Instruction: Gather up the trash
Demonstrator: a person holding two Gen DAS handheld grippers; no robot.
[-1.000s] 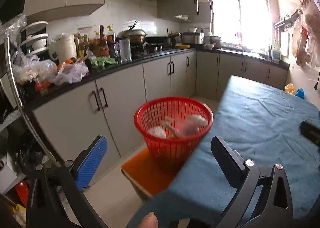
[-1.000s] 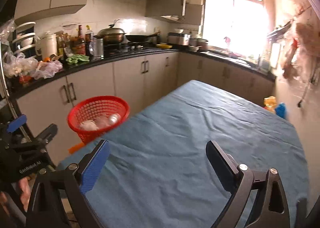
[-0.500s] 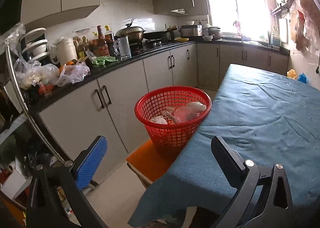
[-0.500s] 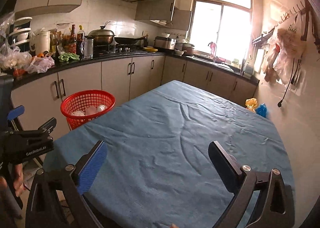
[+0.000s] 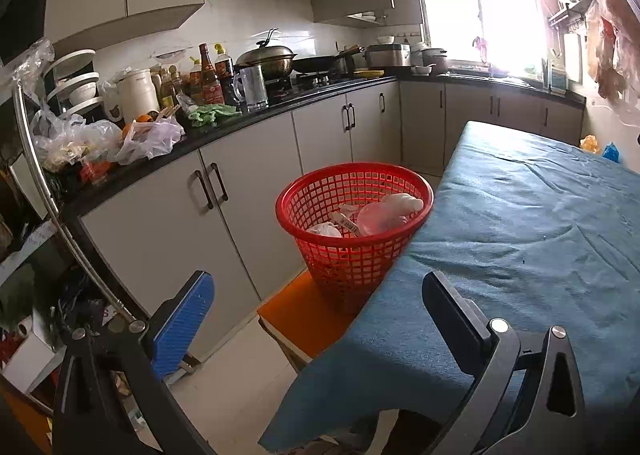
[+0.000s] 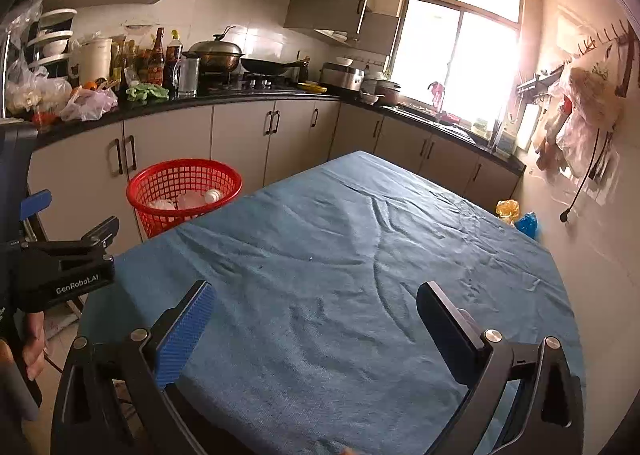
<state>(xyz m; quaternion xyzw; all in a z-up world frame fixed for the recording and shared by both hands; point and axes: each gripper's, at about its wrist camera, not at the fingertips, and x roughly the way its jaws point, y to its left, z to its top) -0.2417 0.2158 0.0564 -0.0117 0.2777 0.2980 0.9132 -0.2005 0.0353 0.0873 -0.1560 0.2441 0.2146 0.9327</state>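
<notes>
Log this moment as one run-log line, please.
left claw: open, holding nothing | right claw: open, holding nothing | red basket: trash inside, beside table | blue tablecloth: no trash visible

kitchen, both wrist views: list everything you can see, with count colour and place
basket: one, red, on an orange stool beside the table
trash: several pale pieces, inside the basket
stool: one, orange, under the basket
table: one, blue cloth, centre
bags: two, yellow and blue, far right table edge
bottles: several, dark, on the counter
wok: one, metal, lidded, on the stove
plastic bags: several, clear, left end of counter
green cloth: one, on the counter
left gripper: open, empty, near the table corner
right gripper: open, empty, over the table
</notes>
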